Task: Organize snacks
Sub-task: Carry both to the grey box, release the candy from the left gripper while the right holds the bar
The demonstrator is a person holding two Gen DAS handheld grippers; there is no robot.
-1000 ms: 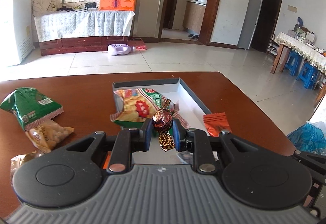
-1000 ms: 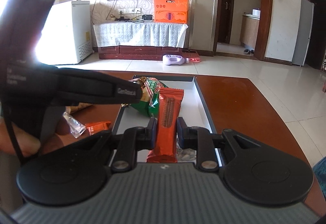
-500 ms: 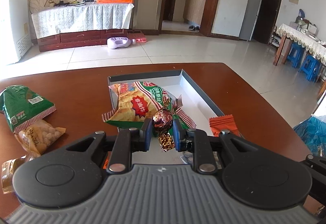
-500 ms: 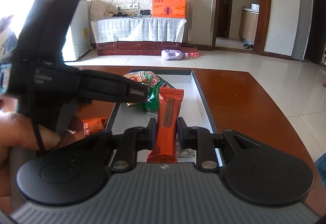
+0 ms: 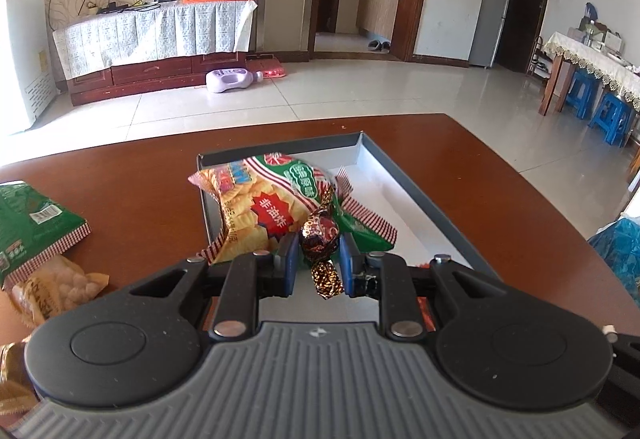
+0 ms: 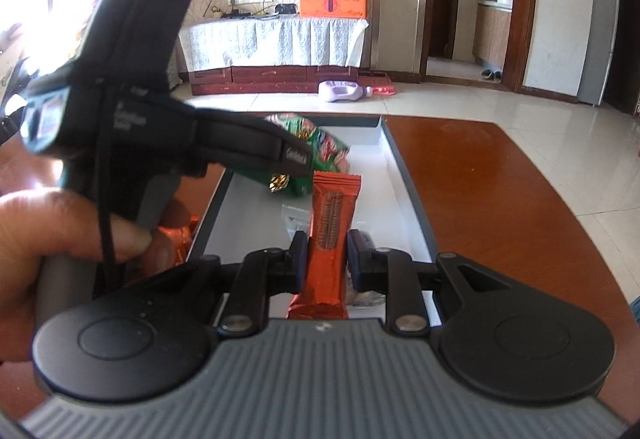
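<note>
My left gripper (image 5: 319, 261) is shut on a brown foil-wrapped candy (image 5: 320, 237) and holds it over the near end of the grey tray (image 5: 420, 199). A green and yellow cracker bag (image 5: 276, 199) lies in the tray's far left part. My right gripper (image 6: 328, 259) is shut on an orange snack bar (image 6: 330, 227), upright over the tray (image 6: 408, 191). The left gripper (image 6: 280, 159) also shows in the right wrist view, above the tray's left side, in front of the green bag (image 6: 320, 143).
On the brown table (image 5: 500, 191), left of the tray, lie a green snack bag (image 5: 36, 223) and a clear bag of pale snacks (image 5: 56, 287). An orange packet (image 6: 180, 239) lies left of the tray under the hand. A clear wrapper (image 6: 294, 219) lies inside the tray.
The left gripper has moved forward over the tray with the candy; the cracker bag looms larger. The right gripper has stayed over the tray's near end, holding the orange bar.
</note>
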